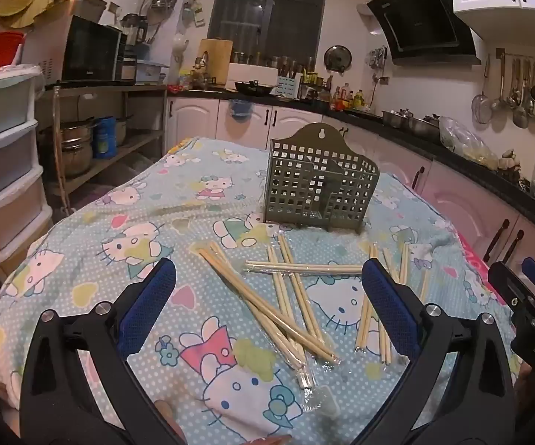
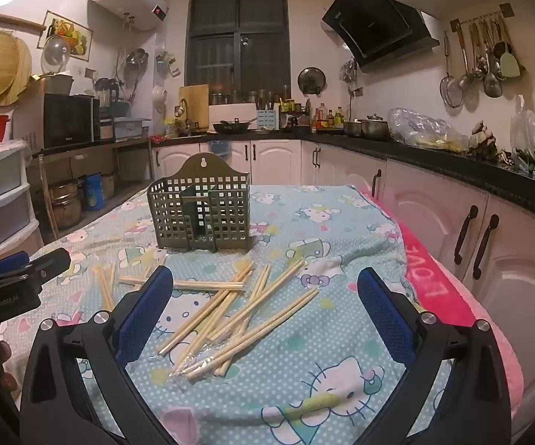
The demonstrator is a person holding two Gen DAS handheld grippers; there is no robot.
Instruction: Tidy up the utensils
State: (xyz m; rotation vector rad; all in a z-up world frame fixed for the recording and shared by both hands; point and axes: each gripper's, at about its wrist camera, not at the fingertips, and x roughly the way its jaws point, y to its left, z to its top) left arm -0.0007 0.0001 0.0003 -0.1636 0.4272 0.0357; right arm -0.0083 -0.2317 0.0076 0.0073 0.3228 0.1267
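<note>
We take the chopsticks (image 1: 297, 296) to be light, stiff and thin, and most pairs seem to be sleeved in clear plastic wrap, which should make them slippery and liable to roll or slide under the pads; that wrap is hard to make out on the pairs at the far right, so we would not swear to it for all of them. A hold near the middle of a pair's length looks best to us, across the sticks rather than along them, so that neither end droops or swings. They lie scattered and crossing on the cartoon-print cloth (image 1: 119, 244), with the green perforated holder (image 1: 319, 181) standing upright beyond them at about twelve o'clock. Our left gripper (image 1: 267, 282) is spread fully wide and grips nothing; the pile sits ahead of and below it, between the two fingers in that view, running from eleven to one o'clock. Our right gripper (image 2: 263, 289) is likewise wide apart and empty, the sticks lying between its fingers at roughly twelve o'clock.
</note>
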